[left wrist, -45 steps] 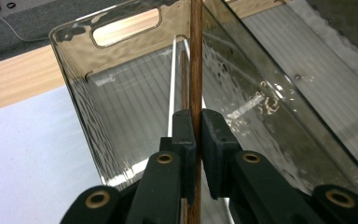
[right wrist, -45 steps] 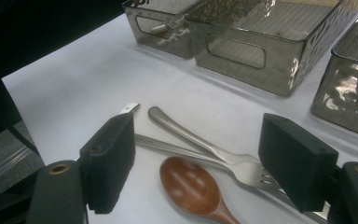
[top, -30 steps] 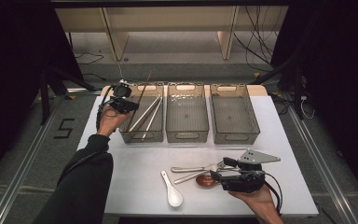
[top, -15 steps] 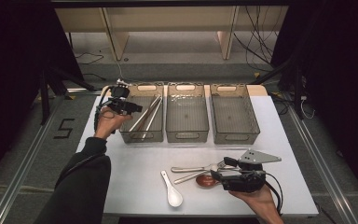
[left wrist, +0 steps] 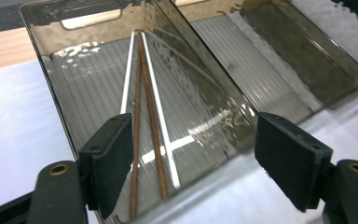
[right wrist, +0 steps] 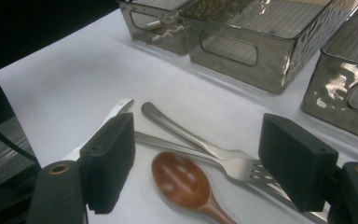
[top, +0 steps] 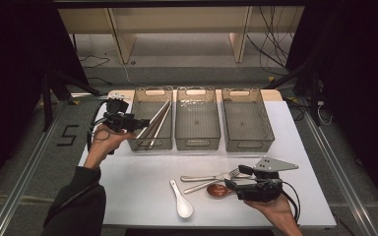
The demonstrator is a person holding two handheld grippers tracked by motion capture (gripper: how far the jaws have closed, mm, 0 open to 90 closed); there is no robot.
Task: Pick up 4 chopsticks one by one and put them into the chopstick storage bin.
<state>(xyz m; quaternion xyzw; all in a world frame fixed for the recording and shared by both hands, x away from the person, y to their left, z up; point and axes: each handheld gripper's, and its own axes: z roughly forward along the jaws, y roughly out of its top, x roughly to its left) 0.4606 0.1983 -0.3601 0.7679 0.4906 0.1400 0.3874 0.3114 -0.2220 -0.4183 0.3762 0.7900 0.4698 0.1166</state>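
White table (top: 128,177), wooden spoon (right wrist: 182,179) before right gripper (right wrist: 200,163)

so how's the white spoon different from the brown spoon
The white spoon is pale, glossy and lies alone; the brown spoon is dark, wood-coloured and lies against the forks. The white one is clear of the right hand-held gripper; the brown one sits between its open jaws. Both rest on the table.

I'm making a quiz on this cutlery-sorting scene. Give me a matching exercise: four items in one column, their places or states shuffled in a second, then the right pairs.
Items
1. pair of brown wooden chopsticks
2. white ceramic soup spoon
3. reddish-brown wooden spoon
4. middle smoky plastic bin

Places or states
A. on the table, between the right gripper's open jaws
B. holds nothing
C. on the table, left of the metal cutlery
D. inside the left bin

Pairs: 1-D, 2-C, 3-A, 4-B
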